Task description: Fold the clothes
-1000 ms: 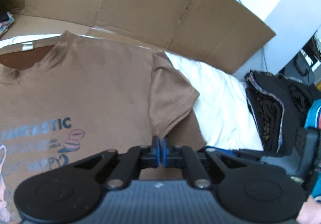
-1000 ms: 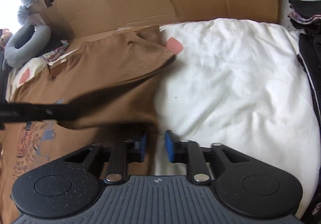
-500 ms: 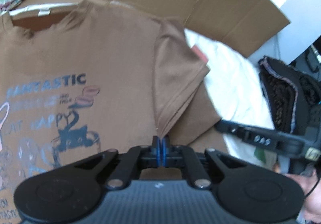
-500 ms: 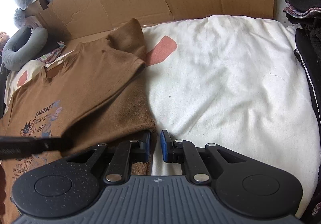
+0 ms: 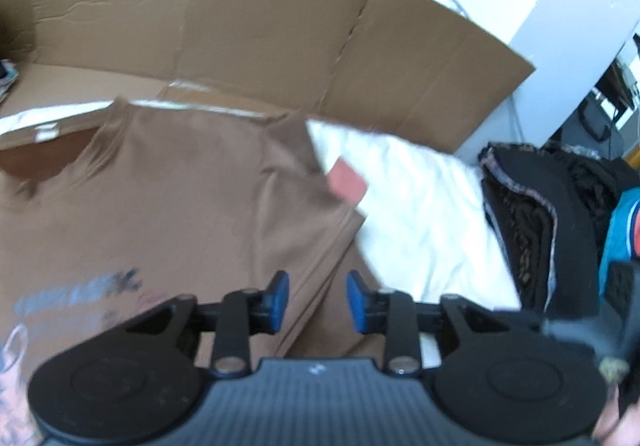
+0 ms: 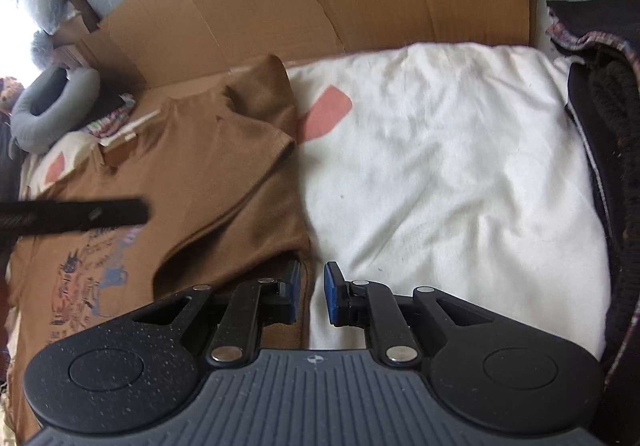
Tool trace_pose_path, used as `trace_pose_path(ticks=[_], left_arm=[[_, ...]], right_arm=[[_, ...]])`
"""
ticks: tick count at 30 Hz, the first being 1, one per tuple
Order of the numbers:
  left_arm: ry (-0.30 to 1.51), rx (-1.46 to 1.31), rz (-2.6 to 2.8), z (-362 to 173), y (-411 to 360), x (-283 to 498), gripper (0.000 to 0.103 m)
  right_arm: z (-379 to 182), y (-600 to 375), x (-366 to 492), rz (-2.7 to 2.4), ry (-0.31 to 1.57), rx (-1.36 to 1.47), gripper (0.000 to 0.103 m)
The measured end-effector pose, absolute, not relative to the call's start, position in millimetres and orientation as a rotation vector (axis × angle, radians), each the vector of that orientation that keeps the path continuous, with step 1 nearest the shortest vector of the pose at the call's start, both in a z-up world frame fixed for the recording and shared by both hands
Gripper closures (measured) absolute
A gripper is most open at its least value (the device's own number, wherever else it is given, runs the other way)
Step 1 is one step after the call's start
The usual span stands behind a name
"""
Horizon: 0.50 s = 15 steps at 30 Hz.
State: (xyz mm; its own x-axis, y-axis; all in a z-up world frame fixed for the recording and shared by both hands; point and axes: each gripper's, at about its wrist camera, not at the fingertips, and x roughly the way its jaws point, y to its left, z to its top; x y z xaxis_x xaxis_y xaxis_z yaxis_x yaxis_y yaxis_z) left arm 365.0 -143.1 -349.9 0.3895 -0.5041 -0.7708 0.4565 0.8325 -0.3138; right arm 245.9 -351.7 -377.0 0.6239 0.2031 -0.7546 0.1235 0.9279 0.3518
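Note:
A brown T-shirt with a blue print lies flat, chest up, on white bedding. Its right sleeve is folded inward over the body. My left gripper hovers open just in front of the sleeve's hem, holding nothing. In the right wrist view the T-shirt fills the left half. My right gripper is open by a narrow gap at the shirt's side edge, one finger over brown cloth and the other over the bedding. The left gripper's body shows as a black bar over the print.
Cardboard sheets stand behind the shirt as a wall. A pile of dark clothes lies at the right, also along the right edge. A grey neck pillow sits far left. The bedding has a pink patch.
My left gripper was shut on the sleeve's hem and has opened, leaving the sleeve lying folded over the shirt. The right gripper stays at the shirt's side edge with a slightly wider gap.

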Motion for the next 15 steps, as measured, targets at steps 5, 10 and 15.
trace_pose_path(ticks=[5,10,15], left_arm=[[0.985,-0.046,-0.622,-361.2,-169.4,377.3,0.066],[0.971,-0.038,-0.633,-372.6,-195.8,389.5,0.056],[0.959,-0.030,-0.644,-384.1,-221.3,402.1,0.050]], right_arm=[[-366.1,-362.4,241.1,0.014,0.860,0.392,0.086],[-368.2,-372.1,240.7,-0.046,0.857,0.411,0.086],[-372.7,-388.6,244.6,-0.126,0.873,0.478,0.086]])
